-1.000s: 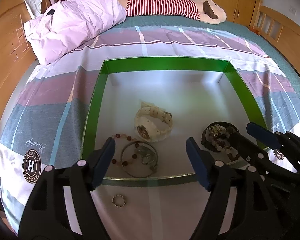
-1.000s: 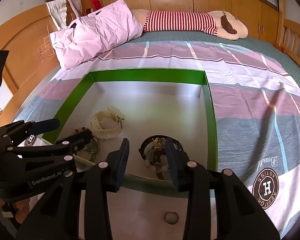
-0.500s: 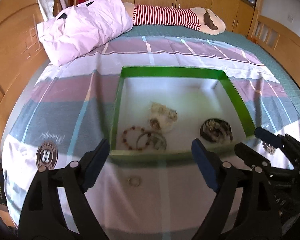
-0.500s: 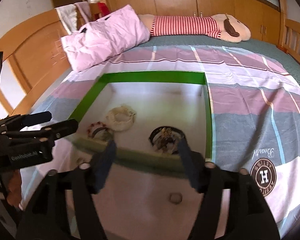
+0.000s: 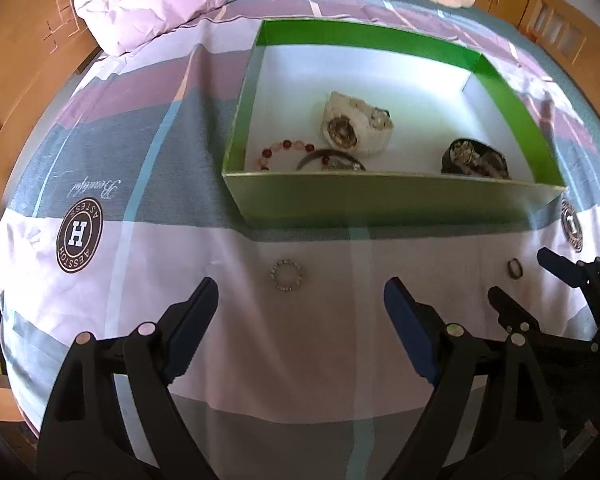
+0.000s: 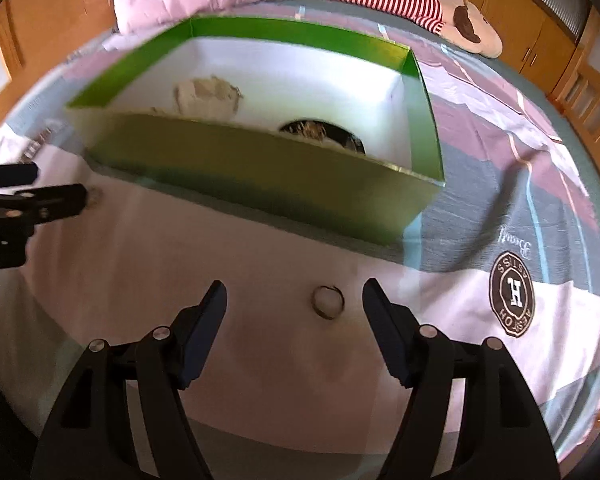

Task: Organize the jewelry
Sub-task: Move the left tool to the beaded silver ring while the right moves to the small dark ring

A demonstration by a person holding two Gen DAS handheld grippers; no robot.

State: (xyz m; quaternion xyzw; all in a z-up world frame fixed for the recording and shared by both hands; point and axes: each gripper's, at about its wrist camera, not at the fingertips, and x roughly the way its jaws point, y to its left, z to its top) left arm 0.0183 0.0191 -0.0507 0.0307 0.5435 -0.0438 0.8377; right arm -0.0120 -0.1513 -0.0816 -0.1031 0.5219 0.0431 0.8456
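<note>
The green cardboard box [image 5: 380, 200] had a smooth, faintly glossy outside and a matt white lining. Under it lay soft, matt striped cotton bedding [image 5: 140, 184] — slightly creased. The small metal ring [image 6: 327, 302] gleamed; the black plastic gripper fingers [image 6: 204, 336] looked matt.

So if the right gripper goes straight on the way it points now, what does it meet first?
Probably the small plain ring on the bedsheet. It lies just ahead of the open right gripper, between the fingertips' lines; depth is unclear.
</note>
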